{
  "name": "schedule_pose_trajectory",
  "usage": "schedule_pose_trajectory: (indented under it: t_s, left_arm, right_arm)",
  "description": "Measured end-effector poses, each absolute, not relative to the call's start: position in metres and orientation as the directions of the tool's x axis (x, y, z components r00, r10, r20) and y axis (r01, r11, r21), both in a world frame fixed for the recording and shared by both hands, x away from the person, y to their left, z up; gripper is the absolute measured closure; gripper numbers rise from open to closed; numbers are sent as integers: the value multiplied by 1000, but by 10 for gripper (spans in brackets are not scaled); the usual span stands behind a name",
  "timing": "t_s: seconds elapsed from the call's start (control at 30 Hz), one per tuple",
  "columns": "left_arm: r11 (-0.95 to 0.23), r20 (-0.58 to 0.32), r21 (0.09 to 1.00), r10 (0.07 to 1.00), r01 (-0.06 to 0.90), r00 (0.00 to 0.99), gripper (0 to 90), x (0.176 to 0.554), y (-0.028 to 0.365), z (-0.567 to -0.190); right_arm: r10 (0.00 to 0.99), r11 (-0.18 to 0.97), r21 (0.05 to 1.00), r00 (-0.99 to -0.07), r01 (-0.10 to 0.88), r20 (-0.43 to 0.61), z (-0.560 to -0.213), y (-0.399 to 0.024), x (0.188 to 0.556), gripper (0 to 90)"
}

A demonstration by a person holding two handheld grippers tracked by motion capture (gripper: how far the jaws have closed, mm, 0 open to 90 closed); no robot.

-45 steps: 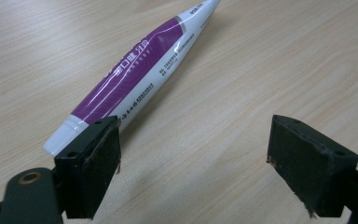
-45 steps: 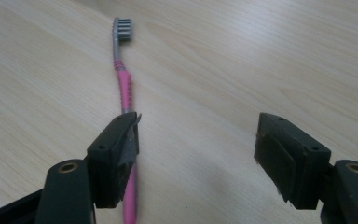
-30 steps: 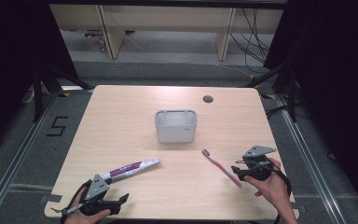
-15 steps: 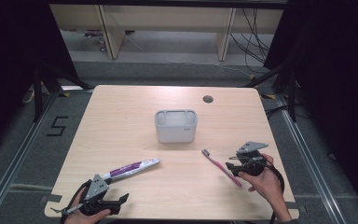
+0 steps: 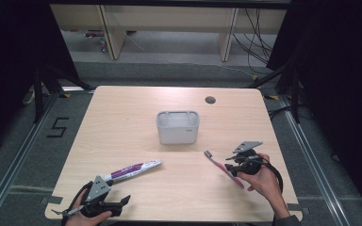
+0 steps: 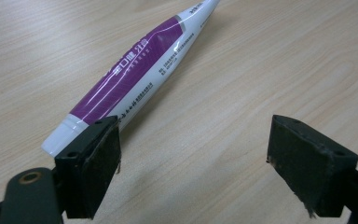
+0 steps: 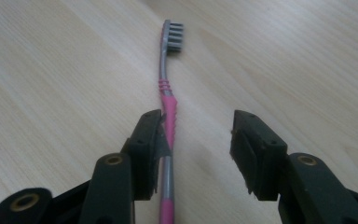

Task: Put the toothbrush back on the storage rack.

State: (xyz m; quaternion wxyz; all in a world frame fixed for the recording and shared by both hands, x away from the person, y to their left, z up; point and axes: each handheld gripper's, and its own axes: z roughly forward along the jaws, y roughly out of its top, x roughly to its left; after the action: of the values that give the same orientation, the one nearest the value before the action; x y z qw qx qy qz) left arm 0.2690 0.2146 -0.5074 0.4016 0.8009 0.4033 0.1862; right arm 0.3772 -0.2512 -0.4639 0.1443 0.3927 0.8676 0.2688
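Observation:
A pink and grey toothbrush (image 5: 220, 165) (image 7: 168, 105) lies on the wooden table at the right, bristle head pointing away from my right gripper (image 5: 232, 165) (image 7: 193, 128). Its handle runs between the jaws, which have just been closing. It lies against the left pad, and a wide gap separates it from the right pad. A purple and white toothpaste tube (image 5: 133, 170) (image 6: 133, 77) lies at the front left. My left gripper (image 5: 122, 202) (image 6: 191, 140) stands open just short of the tube's flat end, with bare table between its jaws.
A grey rectangular holder (image 5: 177, 127) stands upright at the table's middle. A small dark cable hole (image 5: 210, 100) sits near the far edge. Black curtains and metal frame legs flank the table (image 5: 122, 117).
My right gripper has slid left so that its jaws now straddle the toothbrush handle, and the jaws stand narrower. The left gripper and the tube have not moved.

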Motion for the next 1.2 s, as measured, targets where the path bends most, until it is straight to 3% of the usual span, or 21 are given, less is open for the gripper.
schedule_pose_trajectory:
  t_s: [0.67,1.2]
  left_arm:
    - [-349,-27,794,798,498,601,172,269,216,-507]
    - [-349,-27,795,798,497,603,172,269,216,-507]
  right_arm:
    - [680,675,413,-732,611,-28,-472,-228,400,746]
    - [659,723,300,-752,623,-25,-476,-217,415,798]
